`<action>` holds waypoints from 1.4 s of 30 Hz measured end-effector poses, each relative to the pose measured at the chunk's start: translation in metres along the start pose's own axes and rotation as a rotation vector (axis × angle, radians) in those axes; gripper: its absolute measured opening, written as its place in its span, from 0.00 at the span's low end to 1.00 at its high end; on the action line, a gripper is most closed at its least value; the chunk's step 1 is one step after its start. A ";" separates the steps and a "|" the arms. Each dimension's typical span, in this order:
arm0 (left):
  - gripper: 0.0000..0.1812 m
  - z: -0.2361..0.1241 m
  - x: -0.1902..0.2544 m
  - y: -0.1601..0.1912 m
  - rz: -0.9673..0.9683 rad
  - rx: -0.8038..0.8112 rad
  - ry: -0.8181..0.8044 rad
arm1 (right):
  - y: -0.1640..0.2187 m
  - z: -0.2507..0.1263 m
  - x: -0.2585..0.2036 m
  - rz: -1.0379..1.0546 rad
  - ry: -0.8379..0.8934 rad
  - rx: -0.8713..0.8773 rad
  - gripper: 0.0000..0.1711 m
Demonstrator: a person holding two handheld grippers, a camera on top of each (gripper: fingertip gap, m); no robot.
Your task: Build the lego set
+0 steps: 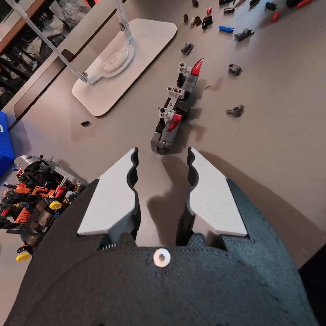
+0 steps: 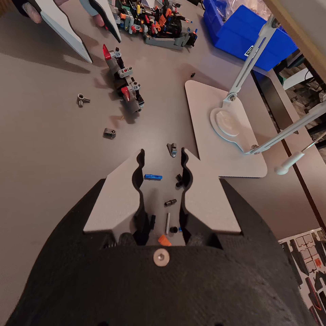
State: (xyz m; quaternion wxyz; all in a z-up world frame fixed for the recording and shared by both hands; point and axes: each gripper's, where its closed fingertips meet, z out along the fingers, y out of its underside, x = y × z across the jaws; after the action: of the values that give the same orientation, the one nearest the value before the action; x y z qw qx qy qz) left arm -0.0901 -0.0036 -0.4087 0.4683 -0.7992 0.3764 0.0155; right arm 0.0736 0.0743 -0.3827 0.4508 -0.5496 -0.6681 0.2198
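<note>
A long grey and black lego sub-assembly with red pointed tips [image 1: 178, 107] lies on the grey table just ahead of my left gripper [image 1: 162, 150], which is open and empty. It also shows in the right wrist view [image 2: 124, 82]. My right gripper [image 2: 162, 150] is open and empty above loose small parts: a blue pin [image 2: 153, 176], a black pin [image 2: 170, 202], a grey axle [image 2: 168, 222], an orange piece [image 2: 164, 240] and a grey connector [image 2: 172, 149]. The large partly built model with orange and yellow parts [image 1: 33, 199] sits left of my left gripper and at the far side in the right wrist view [image 2: 155, 21].
A white stand base with slotted arms [image 1: 123, 65] [image 2: 225, 127] stands on the table. A blue bin [image 2: 247, 35] is beyond it. A sticker sheet [image 2: 307, 268] lies at the right. Loose grey connectors [image 1: 235, 110] [image 1: 234, 69] and other small parts [image 1: 225, 29] are scattered. One gripper's finger ends stand about 20 cm off the other's. To the blue pin [image 2: 153, 176]: right tips about 5 cm, left tips about 20 cm. Seen from the left wrist view [image 1: 227, 26] as well. To the grey connector [image 2: 172, 149]: right tips about 6 cm, left tips about 20 cm. My left wrist view [image 1: 188, 47] looks at it from another angle.
</note>
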 end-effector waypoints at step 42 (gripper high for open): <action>0.23 -0.031 -0.038 -0.077 0.093 0.219 -0.187 | -0.029 -0.048 0.030 0.123 0.037 0.306 0.15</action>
State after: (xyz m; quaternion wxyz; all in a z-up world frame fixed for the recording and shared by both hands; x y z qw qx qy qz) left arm -0.0798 0.0166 -0.3204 0.5846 -0.7201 0.3671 0.0703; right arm 0.0984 0.0838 -0.3251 0.5272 -0.5183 -0.5834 0.3362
